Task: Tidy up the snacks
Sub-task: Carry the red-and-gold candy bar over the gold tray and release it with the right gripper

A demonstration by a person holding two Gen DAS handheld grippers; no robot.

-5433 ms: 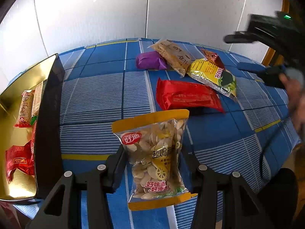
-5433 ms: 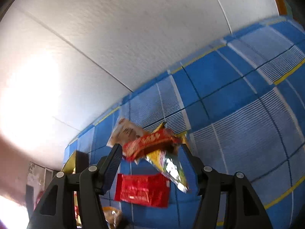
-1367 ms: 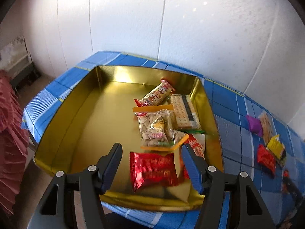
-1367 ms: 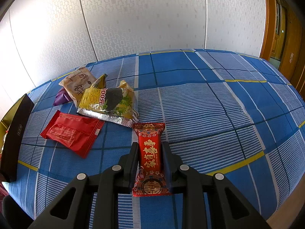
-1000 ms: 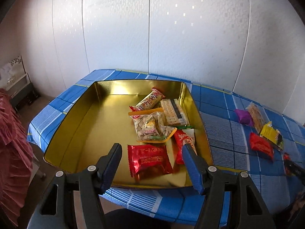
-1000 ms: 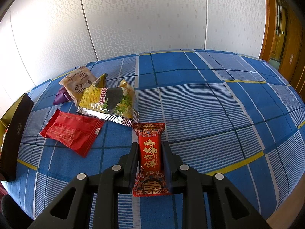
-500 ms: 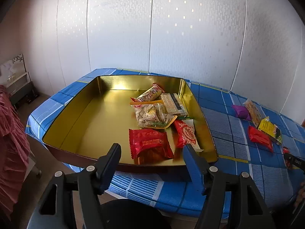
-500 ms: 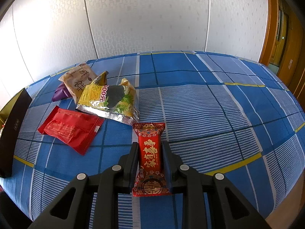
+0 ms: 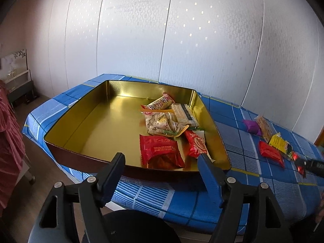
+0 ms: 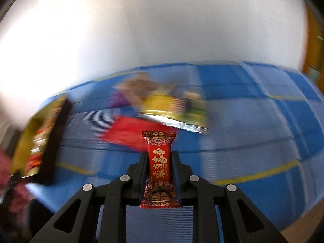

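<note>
Left wrist view: left gripper (image 9: 161, 162) empty, jaws opening, nothing between the blue-padded fingers (image 9: 210, 176), poised off the near edge of the table (image 9: 154, 194) and its blue checked cloth. Gold tray (image 9: 105, 121) at the table's left end, holding along its right wall a red packet (image 9: 160, 148), a second red packet (image 9: 196, 143), a clear bag of seeds (image 9: 162, 124), a cracker pack (image 9: 183, 114) and a striped wrapper (image 9: 161, 103). Farther right on the cloth, well apart from the tray: purple packet (image 9: 251, 126), tan packet (image 9: 264, 129), yellow packet (image 9: 280, 144), flat red packet (image 9: 270, 155). At the right edge of the frame, right gripper (image 9: 309, 164) with a bit of red wrapper showing.

Right wrist view: heavily blurred beyond the fingers. Right gripper (image 10: 159, 160) clenched on a red candy bar (image 10: 159, 162) with gold characters, bar upright between the jaws, top end projecting past the fingertips, clear of the cloth. Behind it, smeared: flat red packet (image 10: 129, 130), yellow packet (image 10: 168, 109), purple packet (image 10: 120, 99). Gold tray (image 10: 30, 141) at the table's left end.
</note>
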